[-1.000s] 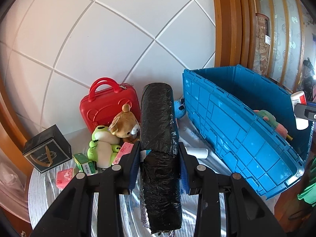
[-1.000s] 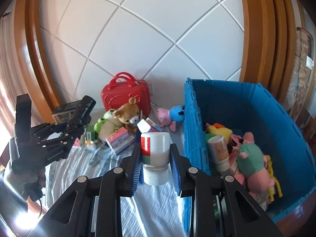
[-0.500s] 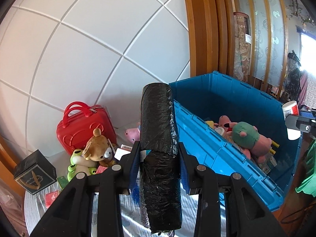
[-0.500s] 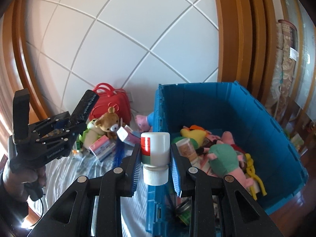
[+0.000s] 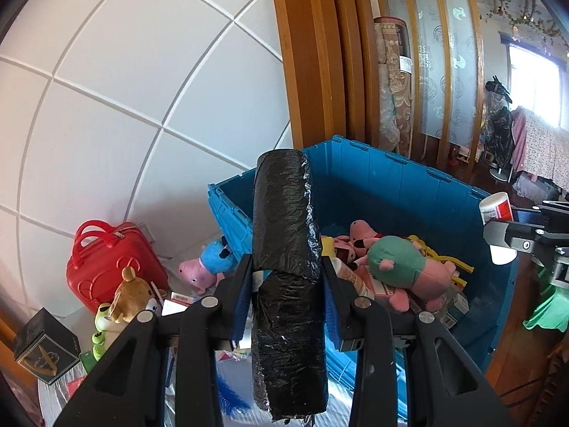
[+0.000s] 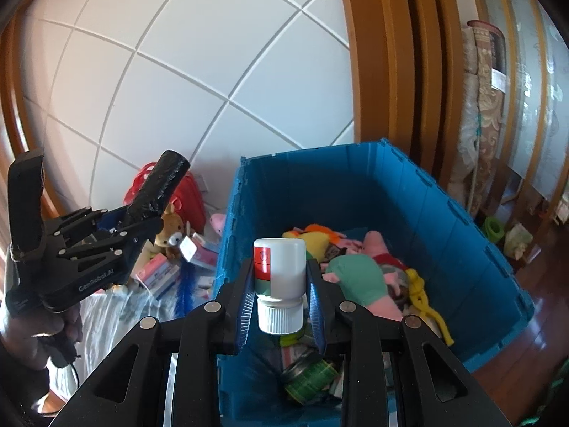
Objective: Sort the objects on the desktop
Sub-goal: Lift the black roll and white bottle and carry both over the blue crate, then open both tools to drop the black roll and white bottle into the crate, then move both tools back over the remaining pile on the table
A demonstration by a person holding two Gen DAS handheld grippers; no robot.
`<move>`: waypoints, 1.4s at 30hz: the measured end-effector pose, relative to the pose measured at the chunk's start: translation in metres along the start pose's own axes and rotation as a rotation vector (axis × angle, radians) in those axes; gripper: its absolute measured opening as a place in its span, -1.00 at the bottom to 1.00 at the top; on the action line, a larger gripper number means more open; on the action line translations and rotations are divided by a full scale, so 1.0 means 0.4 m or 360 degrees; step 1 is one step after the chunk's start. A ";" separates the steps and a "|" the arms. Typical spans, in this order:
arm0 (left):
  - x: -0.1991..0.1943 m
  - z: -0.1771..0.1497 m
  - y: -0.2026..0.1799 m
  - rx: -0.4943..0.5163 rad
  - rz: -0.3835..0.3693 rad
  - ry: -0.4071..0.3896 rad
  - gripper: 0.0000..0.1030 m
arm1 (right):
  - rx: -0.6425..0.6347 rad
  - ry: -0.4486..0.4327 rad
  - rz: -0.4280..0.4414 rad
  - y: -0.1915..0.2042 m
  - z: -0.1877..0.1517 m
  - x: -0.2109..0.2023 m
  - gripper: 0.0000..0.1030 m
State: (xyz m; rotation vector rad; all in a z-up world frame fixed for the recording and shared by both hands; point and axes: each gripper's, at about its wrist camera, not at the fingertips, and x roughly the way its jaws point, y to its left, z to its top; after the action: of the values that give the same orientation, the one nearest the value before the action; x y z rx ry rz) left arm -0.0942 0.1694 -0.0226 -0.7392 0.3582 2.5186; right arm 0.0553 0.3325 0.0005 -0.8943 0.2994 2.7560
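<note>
My left gripper (image 5: 287,277) is shut on a black plastic-wrapped roll (image 5: 286,249), which stands upright between the pads, over the near left corner of the blue crate (image 5: 409,185). My right gripper (image 6: 281,277) is shut on a white bottle (image 6: 279,267) with a red and green label, cap toward me, above the blue crate (image 6: 355,185). That crate holds plush toys, a green jar and boxes. In the right wrist view the left gripper (image 6: 142,210) with the roll (image 6: 160,185) shows at left, held in a hand. The right gripper and bottle (image 5: 496,213) show at the left view's right edge.
On the silver-covered table left of the crate lie a red mini suitcase (image 5: 106,263), a bear plush (image 5: 133,291), a frog plush (image 5: 103,323), a pink pig plush (image 5: 206,267), a black box (image 5: 44,350) and several small packets. White tiled wall and wooden frame behind.
Both grippers have carried their loads to the right, from above the table to above the crate. The crate's inside now fills both views. Neither grip changed.
</note>
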 end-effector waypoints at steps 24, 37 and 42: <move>0.094 0.123 -0.240 0.0188 -0.0209 0.0003 -0.33 | 0.0221 -0.0018 -0.0139 -0.241 -0.004 0.011 -0.47; 0.101 0.166 -0.217 0.0000 -0.0245 -0.0104 0.65 | 0.0206 0.0002 -0.0206 -0.284 0.010 0.039 0.97; 0.082 0.144 -0.158 -0.0025 -0.0164 -0.0101 0.65 | 0.0114 -0.0019 -0.0228 -0.234 0.015 0.042 0.99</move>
State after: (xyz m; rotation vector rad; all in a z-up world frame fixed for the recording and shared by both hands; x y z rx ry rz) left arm -0.1105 0.2569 -0.0006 -0.6644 0.2717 2.4442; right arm 0.0645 0.4260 -0.0163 -0.8470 0.3165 2.6014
